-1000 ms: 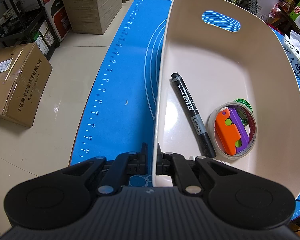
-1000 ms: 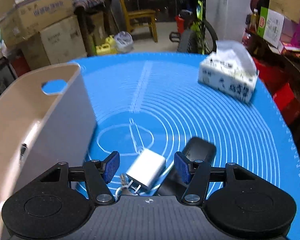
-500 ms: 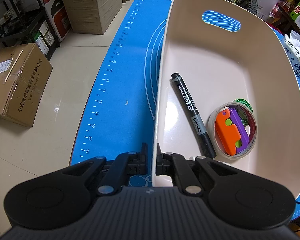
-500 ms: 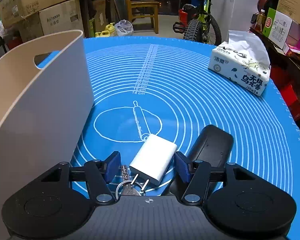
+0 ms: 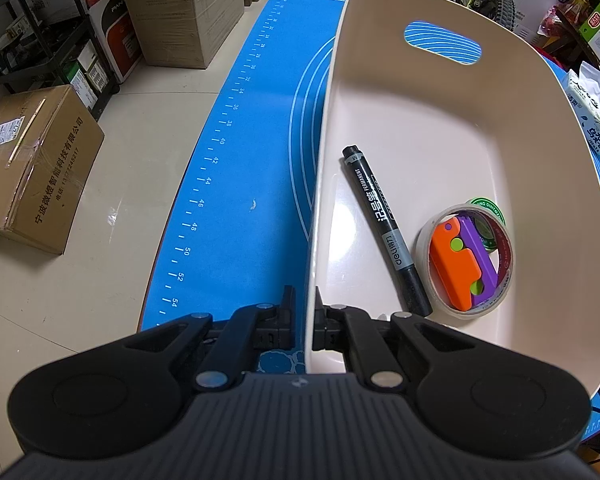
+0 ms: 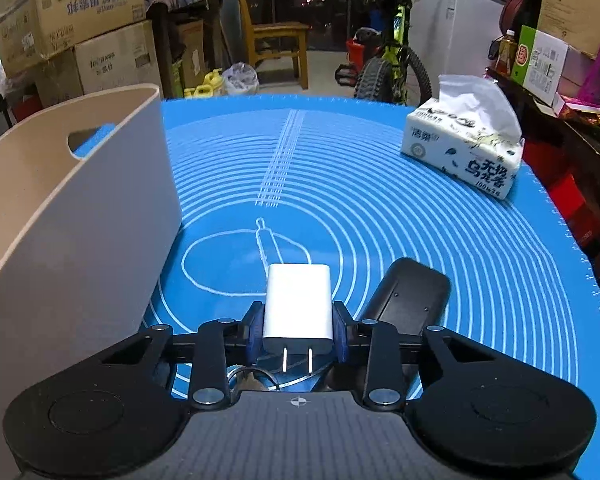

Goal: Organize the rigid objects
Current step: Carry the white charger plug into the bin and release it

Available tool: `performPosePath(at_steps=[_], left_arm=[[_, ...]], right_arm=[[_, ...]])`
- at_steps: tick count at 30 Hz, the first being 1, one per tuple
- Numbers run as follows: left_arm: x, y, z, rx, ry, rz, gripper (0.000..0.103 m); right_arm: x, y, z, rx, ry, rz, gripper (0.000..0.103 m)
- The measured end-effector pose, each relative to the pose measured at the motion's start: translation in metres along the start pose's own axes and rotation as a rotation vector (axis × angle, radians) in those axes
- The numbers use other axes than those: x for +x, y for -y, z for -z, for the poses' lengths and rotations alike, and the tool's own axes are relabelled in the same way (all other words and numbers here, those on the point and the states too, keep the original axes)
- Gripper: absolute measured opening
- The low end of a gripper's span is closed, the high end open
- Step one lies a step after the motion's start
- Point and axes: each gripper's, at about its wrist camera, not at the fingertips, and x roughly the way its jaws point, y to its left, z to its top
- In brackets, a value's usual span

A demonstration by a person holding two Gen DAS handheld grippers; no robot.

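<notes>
From the left wrist view, the left gripper (image 5: 303,322) has its fingers pinched on the near wall of the beige plastic bin (image 5: 452,128), one finger outside on the blue baking mat (image 5: 252,152) side, the other inside. In the bin lie a black permanent marker (image 5: 384,228), slanting toward the near wall, and just to its right a roll of clear tape (image 5: 470,258) with an orange and purple toy (image 5: 460,262) resting inside its ring. A green-rimmed round lid (image 5: 490,206) peeks out behind the roll. On the floor beyond the tabletop sit cardboard boxes (image 5: 32,164).

From the right wrist view, the right gripper (image 6: 298,332) has just been closing, and its blue-padded fingers (image 6: 254,332) now press both sides of the white wall charger (image 6: 298,304). The charger sits squarely between them, prongs pointing back toward the camera, its body reaching forward over the mat. A key ring (image 6: 252,378) lies under the prongs. A black rectangular device (image 6: 410,294) lies just right of the right finger. The bin stands to the left, and a tissue pack (image 6: 464,152) sits well apart at the far right.
</notes>
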Motion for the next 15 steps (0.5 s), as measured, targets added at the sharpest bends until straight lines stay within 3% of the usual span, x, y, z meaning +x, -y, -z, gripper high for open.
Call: performPosePath(at_steps=[8, 15], left_arm=[[0.000, 0.000, 0.000, 0.000, 0.000, 0.000, 0.009], [0.000, 0.000, 0.000, 0.000, 0.000, 0.000, 0.009]], right_arm=[[-0.046, -0.003, -0.024, 0.011, 0.125, -0.072, 0.042], [-0.090, -0.038, -0.049, -0.052, 0.225, -0.193, 0.042]])
